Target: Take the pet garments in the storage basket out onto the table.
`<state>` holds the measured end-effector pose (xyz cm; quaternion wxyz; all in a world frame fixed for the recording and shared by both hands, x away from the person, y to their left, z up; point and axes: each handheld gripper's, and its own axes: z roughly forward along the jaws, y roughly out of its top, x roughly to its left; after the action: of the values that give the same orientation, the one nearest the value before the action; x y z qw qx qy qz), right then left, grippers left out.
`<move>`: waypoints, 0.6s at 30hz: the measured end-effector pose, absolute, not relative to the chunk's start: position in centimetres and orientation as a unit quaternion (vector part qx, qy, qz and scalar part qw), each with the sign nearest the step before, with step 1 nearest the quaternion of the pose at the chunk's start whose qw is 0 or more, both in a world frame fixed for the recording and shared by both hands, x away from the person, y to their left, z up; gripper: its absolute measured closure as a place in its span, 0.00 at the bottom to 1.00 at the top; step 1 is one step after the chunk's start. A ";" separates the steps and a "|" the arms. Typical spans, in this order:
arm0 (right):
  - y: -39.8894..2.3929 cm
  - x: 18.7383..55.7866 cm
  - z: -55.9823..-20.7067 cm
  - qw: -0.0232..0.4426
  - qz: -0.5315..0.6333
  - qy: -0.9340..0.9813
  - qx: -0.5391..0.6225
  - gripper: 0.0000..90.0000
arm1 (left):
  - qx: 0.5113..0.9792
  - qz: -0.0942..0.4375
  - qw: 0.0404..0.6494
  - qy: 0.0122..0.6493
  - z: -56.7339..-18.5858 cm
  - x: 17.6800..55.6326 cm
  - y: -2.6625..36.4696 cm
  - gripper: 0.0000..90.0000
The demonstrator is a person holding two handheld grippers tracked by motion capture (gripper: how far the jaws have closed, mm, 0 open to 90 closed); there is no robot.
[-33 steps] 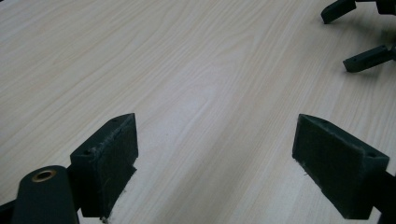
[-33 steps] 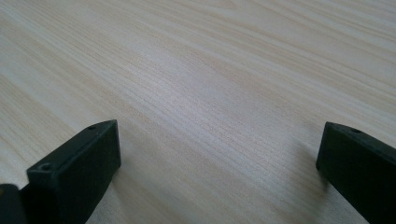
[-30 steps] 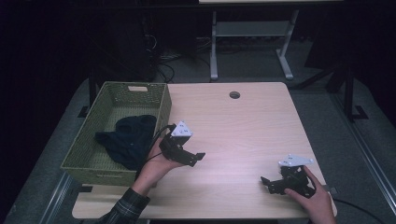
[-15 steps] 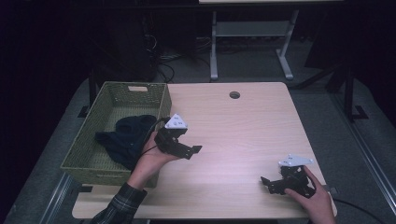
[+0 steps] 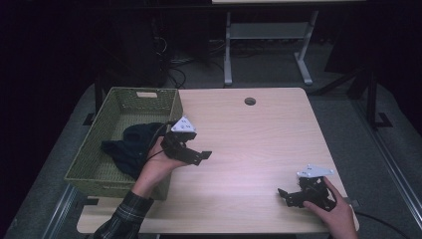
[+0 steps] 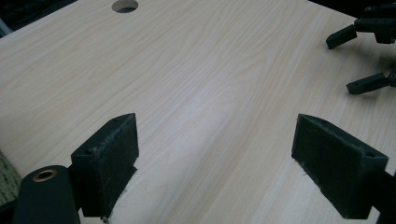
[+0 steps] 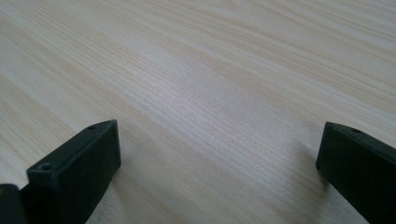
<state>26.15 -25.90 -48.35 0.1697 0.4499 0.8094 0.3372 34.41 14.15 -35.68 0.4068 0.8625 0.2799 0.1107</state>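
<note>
My left gripper [image 5: 201, 157] hovers over the left part of the pale wooden table [image 5: 259, 139], just right of a green woven basket [image 5: 112, 117]. It is open and points right, and its own view shows the wide-apart jaws [image 6: 217, 140] with bare wood between them. My right gripper [image 5: 284, 197] rests near the table's front right corner, pointing left. It is open too, and nothing but wood lies between its jaws [image 7: 222, 135]. A dark cloth [image 5: 130, 145] lies crumpled inside the basket, behind my left hand. In the left gripper view, the right gripper's fingers [image 6: 359, 46] show at the top right.
A round cable hole [image 5: 250, 101] sits near the table's far edge and also appears in the left gripper view [image 6: 125, 5]. Behind the table stands a white metal frame [image 5: 268, 35] on a dark floor with cables. The basket takes up the table's left edge.
My left gripper has drifted a little left and away from the person, closer to the basket's corner. The right gripper has stayed put.
</note>
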 end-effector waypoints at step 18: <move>-25.9 26.1 -48.3 0.170 0.337 0.809 0.450 0.00 | 0.854 0.120 0.405 0.303 -34.8 34.9 17.1 0.23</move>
<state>26.15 -25.90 -48.35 0.1695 0.4501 0.8093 0.3372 34.91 17.10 -34.84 0.4051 0.8542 0.3030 0.1199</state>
